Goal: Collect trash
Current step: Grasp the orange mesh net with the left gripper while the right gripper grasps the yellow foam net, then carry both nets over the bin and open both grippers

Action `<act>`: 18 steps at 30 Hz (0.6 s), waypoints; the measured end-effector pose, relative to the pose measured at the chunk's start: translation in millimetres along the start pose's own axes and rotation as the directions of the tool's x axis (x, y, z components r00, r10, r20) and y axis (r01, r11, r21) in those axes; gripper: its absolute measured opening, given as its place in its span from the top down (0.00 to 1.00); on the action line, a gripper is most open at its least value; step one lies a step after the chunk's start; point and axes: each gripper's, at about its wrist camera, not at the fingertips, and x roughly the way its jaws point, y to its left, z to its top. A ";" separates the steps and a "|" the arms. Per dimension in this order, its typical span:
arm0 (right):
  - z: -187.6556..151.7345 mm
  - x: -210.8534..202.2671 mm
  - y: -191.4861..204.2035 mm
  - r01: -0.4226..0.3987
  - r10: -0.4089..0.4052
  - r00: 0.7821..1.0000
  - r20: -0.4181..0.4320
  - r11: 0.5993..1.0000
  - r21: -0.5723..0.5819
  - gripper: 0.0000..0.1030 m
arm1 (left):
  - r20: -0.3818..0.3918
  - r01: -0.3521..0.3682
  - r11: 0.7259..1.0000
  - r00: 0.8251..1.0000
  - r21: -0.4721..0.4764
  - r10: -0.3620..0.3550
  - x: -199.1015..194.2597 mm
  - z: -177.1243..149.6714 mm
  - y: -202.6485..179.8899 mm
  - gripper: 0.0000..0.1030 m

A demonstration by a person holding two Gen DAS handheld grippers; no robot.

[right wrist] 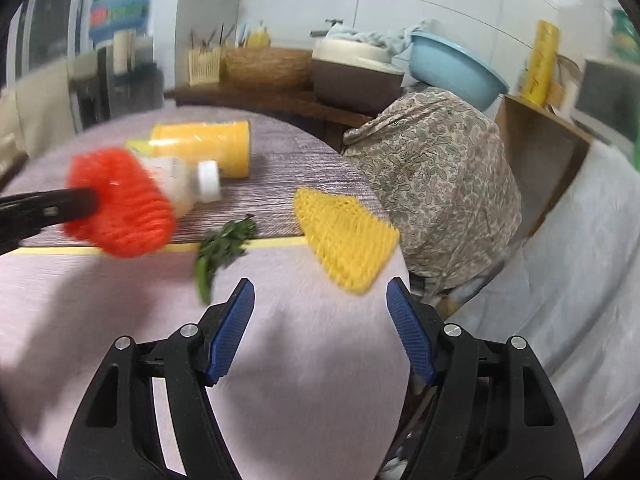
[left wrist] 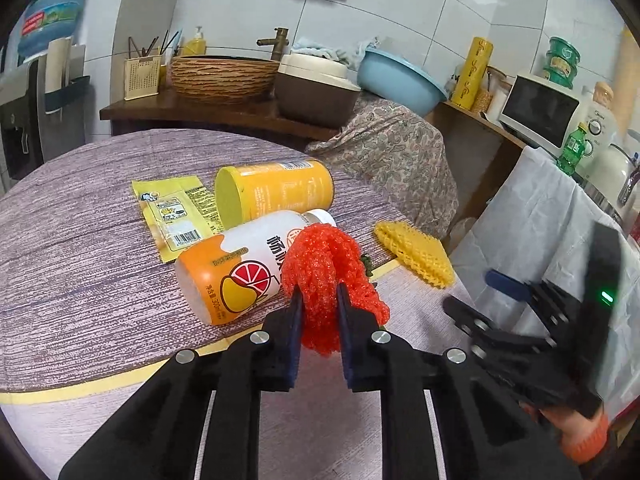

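Jaws of your left gripper (left wrist: pixel 319 300) pinch the red foam net (left wrist: pixel 326 276) above the tabletop (left wrist: pixel 80 280); your right gripper (right wrist: pixel 320 300) is spread, empty. Beyond lie a juice bottle (left wrist: pixel 236 268), yellow net (left wrist: pixel 416 254) and can (left wrist: pixel 276 190). Risk: springy foam slipping from your pinch.

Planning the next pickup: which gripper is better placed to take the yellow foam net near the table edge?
Right. The right gripper is open and empty, with the yellow foam net just ahead. The left gripper is clamped on the red foam net.
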 end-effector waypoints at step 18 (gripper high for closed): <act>16.2 38.5 -20.1 0.059 -0.055 0.997 -0.058 0.996 0.072 0.85 | 0.028 0.008 1.000 1.000 -0.004 -0.008 -4.6 2.6 3.2 0.84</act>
